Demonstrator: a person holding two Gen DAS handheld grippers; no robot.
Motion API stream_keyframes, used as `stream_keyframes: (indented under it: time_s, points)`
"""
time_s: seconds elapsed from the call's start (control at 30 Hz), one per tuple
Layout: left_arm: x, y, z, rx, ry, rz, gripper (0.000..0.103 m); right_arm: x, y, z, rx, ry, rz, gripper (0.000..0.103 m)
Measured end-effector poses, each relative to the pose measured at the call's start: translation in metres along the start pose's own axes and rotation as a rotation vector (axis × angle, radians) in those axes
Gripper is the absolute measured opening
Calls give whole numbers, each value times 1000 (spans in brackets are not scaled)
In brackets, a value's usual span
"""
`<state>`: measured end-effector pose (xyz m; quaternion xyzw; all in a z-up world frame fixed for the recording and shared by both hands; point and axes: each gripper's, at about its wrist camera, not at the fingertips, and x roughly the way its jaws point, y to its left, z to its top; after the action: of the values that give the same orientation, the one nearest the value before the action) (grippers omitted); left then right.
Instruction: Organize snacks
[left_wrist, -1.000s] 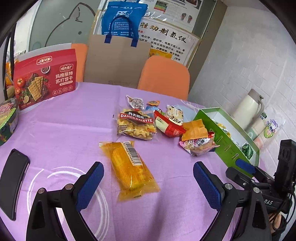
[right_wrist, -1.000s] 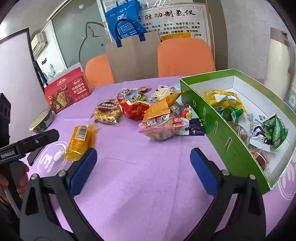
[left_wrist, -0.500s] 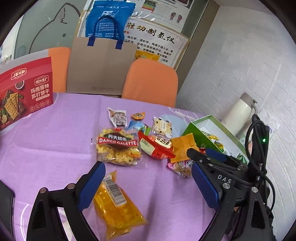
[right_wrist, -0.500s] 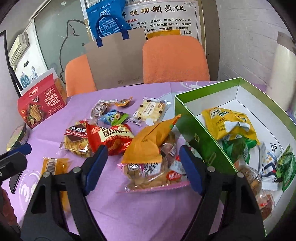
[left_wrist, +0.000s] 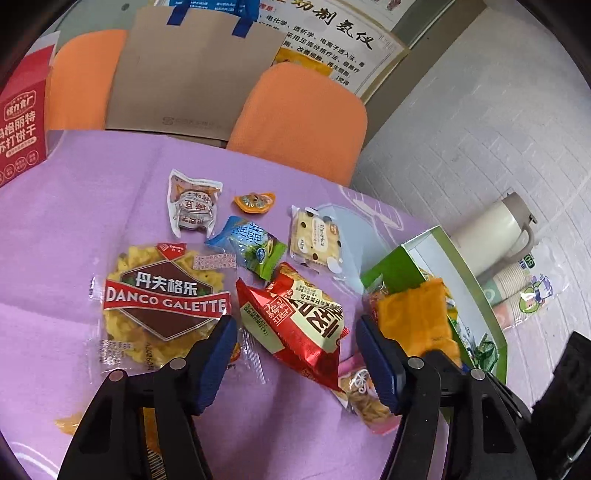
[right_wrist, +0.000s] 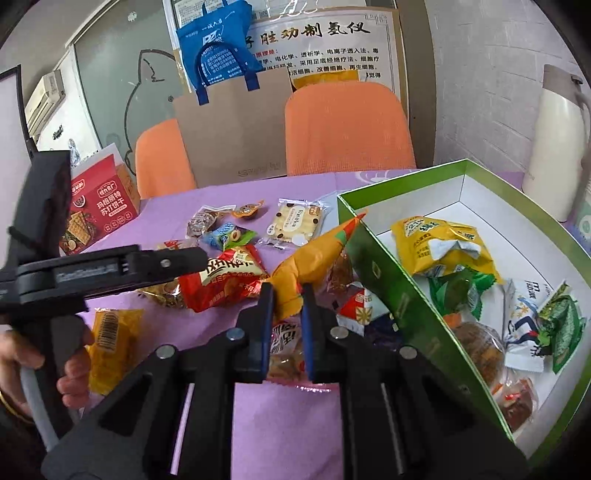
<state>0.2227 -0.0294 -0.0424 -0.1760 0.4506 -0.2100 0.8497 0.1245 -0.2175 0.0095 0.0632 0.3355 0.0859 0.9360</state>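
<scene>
Snack packets lie in a heap on the purple tablecloth (left_wrist: 92, 221). My right gripper (right_wrist: 286, 299) is shut on the lower corner of an orange packet (right_wrist: 314, 254), which leans against the green box (right_wrist: 384, 280). The same orange packet (left_wrist: 413, 314) shows in the left wrist view beside the green box (left_wrist: 395, 269). My left gripper (left_wrist: 293, 332) is open, its blue fingers on either side of a red packet (left_wrist: 295, 317); I cannot tell whether they touch it. The box holds several packets, among them a yellow bag (right_wrist: 439, 247).
A Danco Galette packet (left_wrist: 162, 299), a blue-green sweet (left_wrist: 251, 247) and a biscuit packet (left_wrist: 314, 236) lie near the red packet. A yellow packet (right_wrist: 110, 332) sits at the left. Red cracker box (right_wrist: 99, 206), thermos (right_wrist: 557, 147), paper cups (left_wrist: 517, 291) and orange chairs (left_wrist: 303, 118) ring the table.
Both grippers moved forward into the snack pile. The right gripper went from wide open to shut on the orange packet. The left gripper's fingers narrowed around the red packet.
</scene>
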Motion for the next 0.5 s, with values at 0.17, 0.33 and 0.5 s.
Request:
stream_keyframes:
  time_s: [0.17,0.33,0.5]
  points:
    - [8,-1,-10,22,11,13,18,-31,-10,-20,21,-13,6,15]
    - [-21,-9,-33,66,-8,9,5,-52,-12,-33,36,-19,29,15]
    - [-67,-22,-76,116,-38,-42,4,-78,-15,-51,50,-20,59,15]
